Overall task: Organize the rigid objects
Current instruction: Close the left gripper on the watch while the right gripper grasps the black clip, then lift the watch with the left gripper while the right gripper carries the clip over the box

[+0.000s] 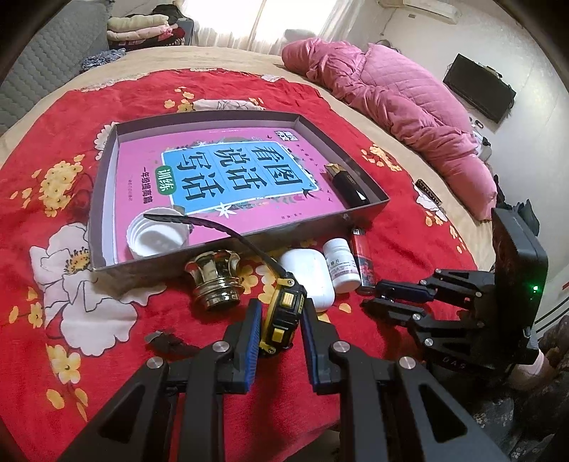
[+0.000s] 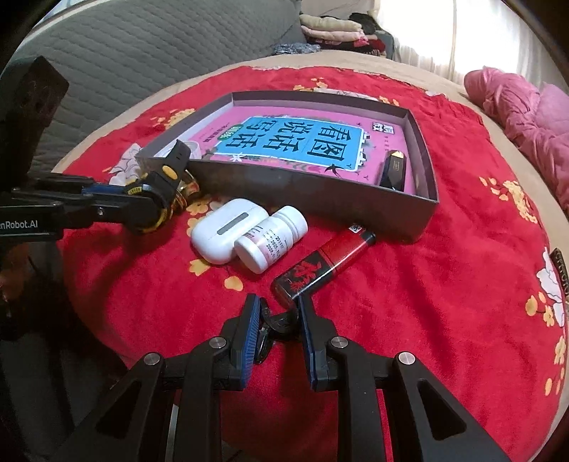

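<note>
Clamping the yellow-and-black tape measure point(image 1: 281, 320) above the red floral blanket point(image 1: 106, 355), the left gripper point(image 1: 279, 330) seems bound for the grey cardboard tray point(image 1: 370, 213) — the right gripper point(image 2: 279, 321) pinches a small dark object point(image 2: 281, 320) beside the red lighter point(image 2: 320, 263).

A red blanket point(image 1: 220, 89) with yellow and white flowers covers the middle of the bed point(image 1: 227, 58), whose tan sheet shows round the blanket's edges. A rumpled pink quilt point(image 1: 398, 106) lies along the far right side of the bed. Behind the bed, a stack of folded clothes point(image 1: 138, 30) in cream, pink and dark colours sits near a bright window with pale curtains point(image 1: 259, 21). A grey quilted headboard point(image 2: 149, 46) rises at the left. On the white wall at right hangs a dark flat screen point(image 1: 478, 89).
</note>
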The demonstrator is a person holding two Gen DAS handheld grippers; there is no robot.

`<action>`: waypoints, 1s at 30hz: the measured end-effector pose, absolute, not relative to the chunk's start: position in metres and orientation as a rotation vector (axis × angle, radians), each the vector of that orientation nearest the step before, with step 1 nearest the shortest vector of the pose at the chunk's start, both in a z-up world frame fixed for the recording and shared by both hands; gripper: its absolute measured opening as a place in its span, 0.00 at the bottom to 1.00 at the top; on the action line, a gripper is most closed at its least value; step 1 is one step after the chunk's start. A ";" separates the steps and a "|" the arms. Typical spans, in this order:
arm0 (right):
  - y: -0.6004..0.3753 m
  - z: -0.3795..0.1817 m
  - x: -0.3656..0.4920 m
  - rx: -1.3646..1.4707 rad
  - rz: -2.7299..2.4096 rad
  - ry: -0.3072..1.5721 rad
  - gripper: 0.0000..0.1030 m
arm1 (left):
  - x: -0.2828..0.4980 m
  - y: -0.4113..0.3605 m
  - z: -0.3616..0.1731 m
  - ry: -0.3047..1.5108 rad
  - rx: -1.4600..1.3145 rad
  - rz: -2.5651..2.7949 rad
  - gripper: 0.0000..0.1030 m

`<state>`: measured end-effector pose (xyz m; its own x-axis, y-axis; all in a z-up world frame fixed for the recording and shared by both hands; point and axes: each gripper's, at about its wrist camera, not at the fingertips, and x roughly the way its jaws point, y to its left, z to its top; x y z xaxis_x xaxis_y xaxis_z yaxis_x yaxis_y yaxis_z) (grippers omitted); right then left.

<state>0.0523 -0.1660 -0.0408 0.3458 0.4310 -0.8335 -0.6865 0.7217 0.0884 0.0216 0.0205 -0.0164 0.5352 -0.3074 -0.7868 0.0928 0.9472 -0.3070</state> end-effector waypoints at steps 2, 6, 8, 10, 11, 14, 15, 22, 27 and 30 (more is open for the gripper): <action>-0.166 -0.042 0.053 -0.299 0.738 0.982 0.23 | 0.021 0.022 -0.016 0.978 -0.241 -0.239 0.22; -0.166 -0.043 0.053 -0.301 0.737 0.987 0.23 | 0.021 0.023 -0.015 0.977 -0.243 -0.238 0.22; -0.167 -0.044 0.052 -0.302 0.736 0.987 0.23 | 0.021 0.023 -0.014 0.974 -0.243 -0.238 0.22; -0.167 -0.045 0.052 -0.304 0.735 0.991 0.23 | 0.021 0.024 -0.013 0.972 -0.244 -0.237 0.22; -0.167 -0.045 0.053 -0.303 0.735 0.993 0.23 | 0.020 0.024 -0.013 0.971 -0.245 -0.236 0.22; -0.167 -0.047 0.054 -0.298 0.736 1.001 0.23 | 0.019 0.025 -0.012 0.965 -0.242 -0.234 0.22; -0.168 -0.046 0.055 -0.294 0.737 1.000 0.23 | 0.019 0.024 -0.011 0.963 -0.241 -0.233 0.22; -0.173 -0.032 0.052 -0.258 0.741 0.943 0.23 | 0.018 0.020 -0.005 0.941 -0.215 -0.243 0.13; -0.180 -0.029 0.059 -0.188 0.734 0.954 0.23 | 0.021 0.019 -0.016 0.981 -0.204 -0.236 0.09; -0.184 -0.027 0.062 -0.151 0.731 0.952 0.23 | 0.020 0.018 -0.015 0.974 -0.208 -0.252 0.09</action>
<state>0.0620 -0.1842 -0.0265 0.3637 0.5017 -0.7849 -0.6287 0.7539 0.1906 0.0200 0.0182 -0.0150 0.5369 -0.3031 -0.7873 0.1175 0.9510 -0.2859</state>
